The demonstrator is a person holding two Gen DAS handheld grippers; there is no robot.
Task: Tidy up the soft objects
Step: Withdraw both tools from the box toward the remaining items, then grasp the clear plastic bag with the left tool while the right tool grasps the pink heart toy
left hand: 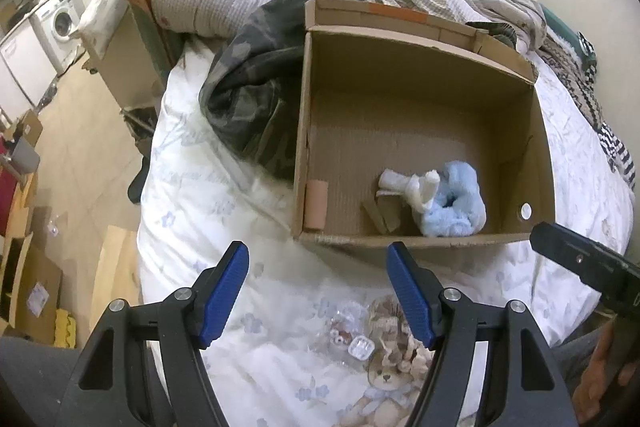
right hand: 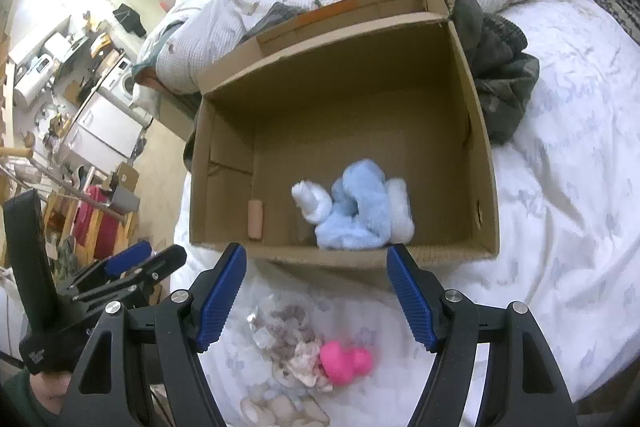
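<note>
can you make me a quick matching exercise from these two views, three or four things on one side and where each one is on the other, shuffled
Things:
1. blue plush toy
2. pink rubber duck
3. bear toy
4. camouflage garment

Places:
A. on the white bedsheet in front of the box, under the right gripper
B. inside the cardboard box
C. on the bed against the box's outer side
D. on the bedsheet under the left gripper

Pairs: 1-B, 2-A, 3-D, 4-C
</note>
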